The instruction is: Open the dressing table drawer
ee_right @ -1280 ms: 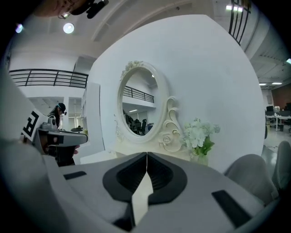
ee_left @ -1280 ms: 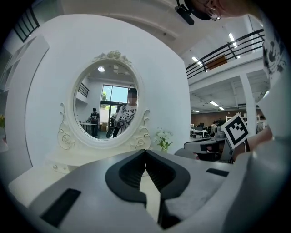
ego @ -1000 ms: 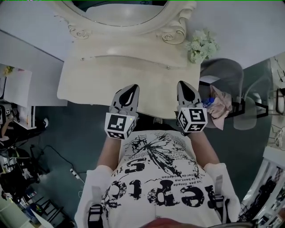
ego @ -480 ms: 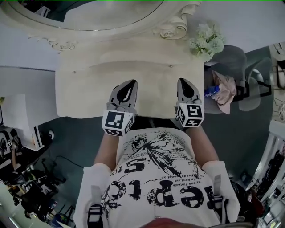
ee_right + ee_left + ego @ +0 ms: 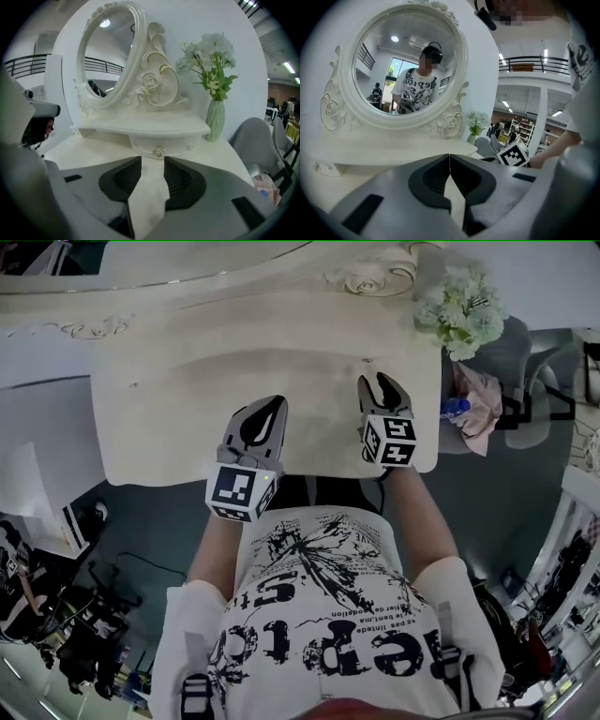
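The cream dressing table [image 5: 178,427] fills the upper head view, with its oval mirror [image 5: 410,65] behind. A small drawer [image 5: 176,142] with a gold knob [image 5: 159,151] sits under the raised shelf [image 5: 140,126]. My right gripper [image 5: 153,161] hangs over the tabletop and points at that knob, a short way in front of it. Its jaws have just been opening and nothing is between them. In the head view it is at the table's right [image 5: 381,381]. My left gripper [image 5: 449,157] is shut and empty, over the table's front middle [image 5: 275,401].
A pale green vase of white flowers [image 5: 214,117] stands at the table's right end [image 5: 464,315]. A grey chair [image 5: 511,352] with a pink cloth [image 5: 483,413] and a blue bottle [image 5: 453,409] is to the right. A second knob [image 5: 316,165] shows at the far left.
Both grippers have moved forward and down over the tabletop. The right gripper's jaws, shut before, now stand apart. The left jaws stay together.
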A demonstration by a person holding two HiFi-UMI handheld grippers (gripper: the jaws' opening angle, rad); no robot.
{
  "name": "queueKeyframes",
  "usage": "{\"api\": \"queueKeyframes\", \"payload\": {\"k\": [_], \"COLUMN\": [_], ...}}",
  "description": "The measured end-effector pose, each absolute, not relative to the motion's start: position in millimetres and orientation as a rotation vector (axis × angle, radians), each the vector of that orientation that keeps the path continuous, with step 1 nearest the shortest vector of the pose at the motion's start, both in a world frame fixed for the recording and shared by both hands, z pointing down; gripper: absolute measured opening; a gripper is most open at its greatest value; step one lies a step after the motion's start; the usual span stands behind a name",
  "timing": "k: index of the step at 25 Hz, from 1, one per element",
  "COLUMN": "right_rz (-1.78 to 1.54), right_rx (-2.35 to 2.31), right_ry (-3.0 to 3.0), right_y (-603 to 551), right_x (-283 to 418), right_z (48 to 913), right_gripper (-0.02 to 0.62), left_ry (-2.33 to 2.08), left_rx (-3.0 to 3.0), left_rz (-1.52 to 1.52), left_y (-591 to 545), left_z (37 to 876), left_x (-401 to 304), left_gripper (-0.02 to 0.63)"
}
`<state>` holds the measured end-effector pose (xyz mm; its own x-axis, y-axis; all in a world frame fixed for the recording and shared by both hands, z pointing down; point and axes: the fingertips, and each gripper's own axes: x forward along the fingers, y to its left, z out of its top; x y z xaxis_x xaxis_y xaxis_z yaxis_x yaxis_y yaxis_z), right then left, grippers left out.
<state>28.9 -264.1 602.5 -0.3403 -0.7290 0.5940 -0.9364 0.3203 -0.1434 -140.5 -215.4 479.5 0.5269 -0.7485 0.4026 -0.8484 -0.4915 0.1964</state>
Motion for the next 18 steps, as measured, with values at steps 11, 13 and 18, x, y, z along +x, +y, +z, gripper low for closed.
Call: {"api": "queueKeyframes", "payload": {"k": [11,13,18], "right_rz": [0.698,0.706,0.681], "right_rx": [1.484,1.485,1.458], "right_ry": [-2.101,-2.087,-2.079], "right_y": [-300.6,-303.7,-304.7], "right_x": [28.0,27.6,27.0], "right_z": [624.9,626.1,627.3], "right_gripper": [0.146,0.144,0.109], "left_ry": [-1.274,-1.272,-1.289], "left_rx": [2.392,2.388,2.375], "left_rz": [0.433,0.436,0.434], "left_y": [-207.3,-206.3,-206.9], "left_z": [503.9,504.2,502.1], "left_x": [-128.6,-127.7,-130.5], "left_gripper": [0.02,0.02,0.02]}}
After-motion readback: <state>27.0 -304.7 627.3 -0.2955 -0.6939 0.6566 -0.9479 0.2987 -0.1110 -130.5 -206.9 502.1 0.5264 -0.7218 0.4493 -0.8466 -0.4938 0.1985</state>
